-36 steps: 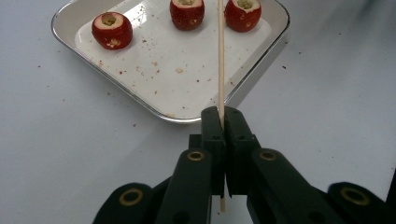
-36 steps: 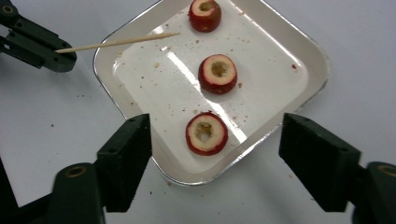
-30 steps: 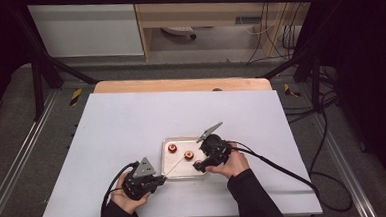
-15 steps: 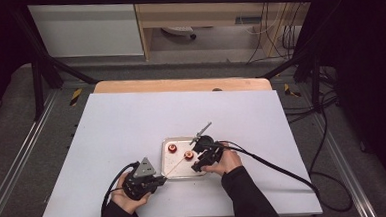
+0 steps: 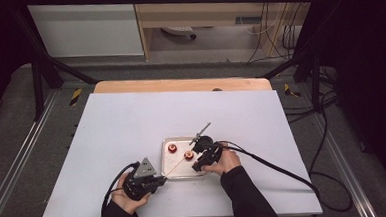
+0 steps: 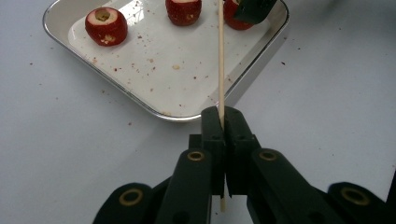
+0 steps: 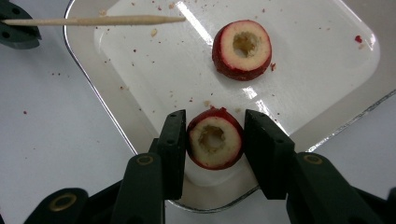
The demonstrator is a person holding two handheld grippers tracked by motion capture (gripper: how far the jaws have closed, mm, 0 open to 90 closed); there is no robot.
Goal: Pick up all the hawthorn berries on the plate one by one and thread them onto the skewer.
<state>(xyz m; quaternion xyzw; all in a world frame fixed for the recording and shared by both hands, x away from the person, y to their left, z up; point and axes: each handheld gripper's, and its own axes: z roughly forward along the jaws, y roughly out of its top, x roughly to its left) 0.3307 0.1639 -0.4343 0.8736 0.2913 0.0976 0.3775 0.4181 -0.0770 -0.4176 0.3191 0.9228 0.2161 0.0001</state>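
A shiny metal tray [image 5: 180,169] lies near the table's front edge and holds small cored red fruits [image 5: 172,148]. My right gripper [image 7: 215,117] is low over the tray [image 7: 140,70]. Its jaws press on either side of one cored fruit [image 7: 215,142], which rests on the tray. A second cored fruit [image 7: 242,46] lies just beyond it. My left gripper [image 6: 222,112] is shut on a thin wooden skewer [image 6: 220,56], whose tip points over the tray toward the right gripper [image 5: 200,160]. The left gripper [image 5: 152,180] sits just off the tray's front left corner.
Red crumbs dot the tray [image 6: 154,65] and the white tabletop [image 5: 132,126] around it. A black cable [image 5: 279,171] trails from the right gripper off the table's right side. A wooden strip [image 5: 180,85] borders the far edge.
My right gripper has moved left and down onto the tray, and its jaws now sit around a fruit. The left gripper and skewer have stayed put.
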